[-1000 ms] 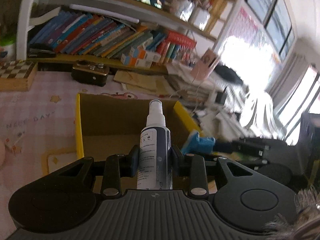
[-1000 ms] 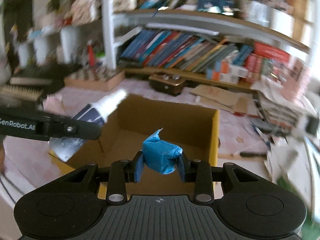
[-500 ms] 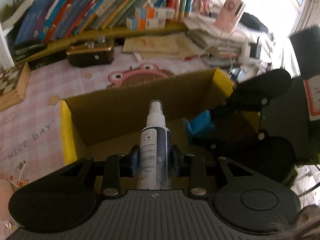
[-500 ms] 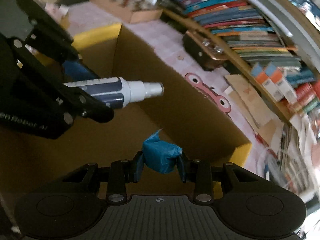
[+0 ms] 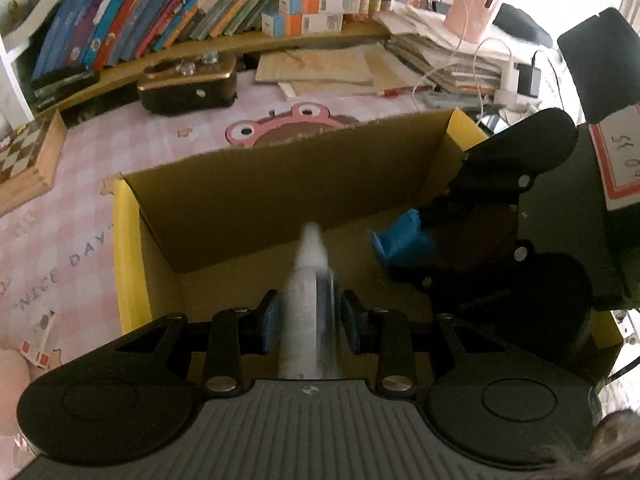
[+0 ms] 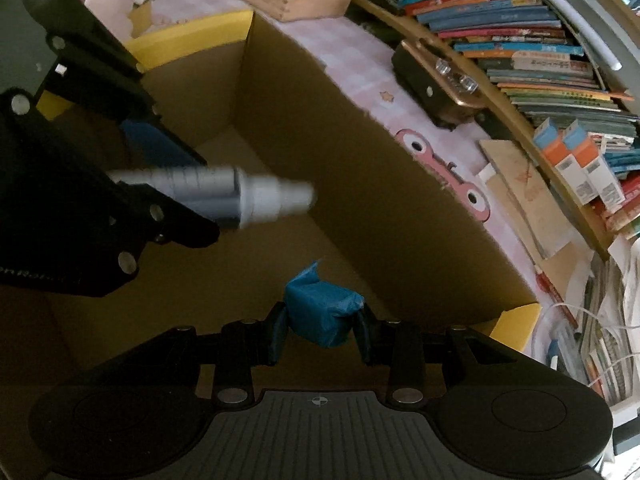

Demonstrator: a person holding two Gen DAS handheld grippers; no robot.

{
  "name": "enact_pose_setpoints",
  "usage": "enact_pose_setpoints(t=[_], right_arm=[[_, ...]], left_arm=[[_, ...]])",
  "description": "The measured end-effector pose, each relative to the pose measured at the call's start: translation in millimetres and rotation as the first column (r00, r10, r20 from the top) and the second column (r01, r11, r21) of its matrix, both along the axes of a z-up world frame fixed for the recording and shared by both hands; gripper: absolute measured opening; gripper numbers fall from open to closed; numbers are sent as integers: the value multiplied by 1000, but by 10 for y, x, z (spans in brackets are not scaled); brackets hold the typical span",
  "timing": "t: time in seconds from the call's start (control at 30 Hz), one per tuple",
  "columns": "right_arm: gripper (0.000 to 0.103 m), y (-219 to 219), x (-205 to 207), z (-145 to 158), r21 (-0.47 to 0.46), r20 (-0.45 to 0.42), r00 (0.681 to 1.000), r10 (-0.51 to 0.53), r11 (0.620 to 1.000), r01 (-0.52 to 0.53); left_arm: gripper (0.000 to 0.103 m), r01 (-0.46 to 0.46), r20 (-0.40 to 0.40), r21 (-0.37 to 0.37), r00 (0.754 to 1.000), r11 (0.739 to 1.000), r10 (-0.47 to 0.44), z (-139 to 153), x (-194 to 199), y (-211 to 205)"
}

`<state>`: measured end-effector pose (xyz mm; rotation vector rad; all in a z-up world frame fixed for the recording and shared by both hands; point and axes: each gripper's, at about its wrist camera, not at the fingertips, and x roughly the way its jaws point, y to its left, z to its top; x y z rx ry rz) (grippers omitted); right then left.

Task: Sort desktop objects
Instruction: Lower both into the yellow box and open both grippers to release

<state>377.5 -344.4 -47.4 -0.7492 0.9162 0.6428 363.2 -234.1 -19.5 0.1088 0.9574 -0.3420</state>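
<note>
My left gripper (image 5: 310, 322) is over the open cardboard box (image 5: 280, 176) with yellow flaps. Its jaws have parted from the white-and-dark spray bottle (image 5: 310, 280), which is motion-blurred between them. In the right wrist view the bottle (image 6: 224, 196) is also blurred, in front of the left gripper (image 6: 160, 184). My right gripper (image 6: 320, 332) is shut on a crumpled blue packet (image 6: 320, 312) inside the box (image 6: 360, 184). In the left wrist view the packet (image 5: 400, 242) and right gripper (image 5: 416, 248) sit at the box's right side.
A pink checked desk mat (image 5: 80, 184) lies under the box. Behind it are a dark and gold case (image 5: 188, 82), a chessboard box (image 5: 28, 160), flat cardboard sheets (image 5: 320, 66), stacked papers with cables (image 5: 460, 68) and a shelf of books (image 5: 180, 4).
Both grippers have gone lower into the box. The left jaws have opened and the spray bottle, sharp and gripped before, now blurs between them. The right gripper still holds the blue packet.
</note>
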Motion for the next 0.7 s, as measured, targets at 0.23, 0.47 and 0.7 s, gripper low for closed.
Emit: enact_pose_setpoints(t=[0.23, 0.47, 0.7], right_arm=[[45, -79, -70, 120, 66, 48, 998, -45, 997, 41], [70, -231, -268, 385, 214, 133, 979, -156, 969, 125], [77, -448, -631, 702, 407, 203, 917, -344, 881, 241]], left_arm=[[55, 6, 125, -45, 992, 999, 0, 210, -227, 33], [86, -80, 243, -96, 965, 992, 101, 496, -544, 196], [94, -184, 372, -101, 905, 978, 208, 729, -1017, 327]])
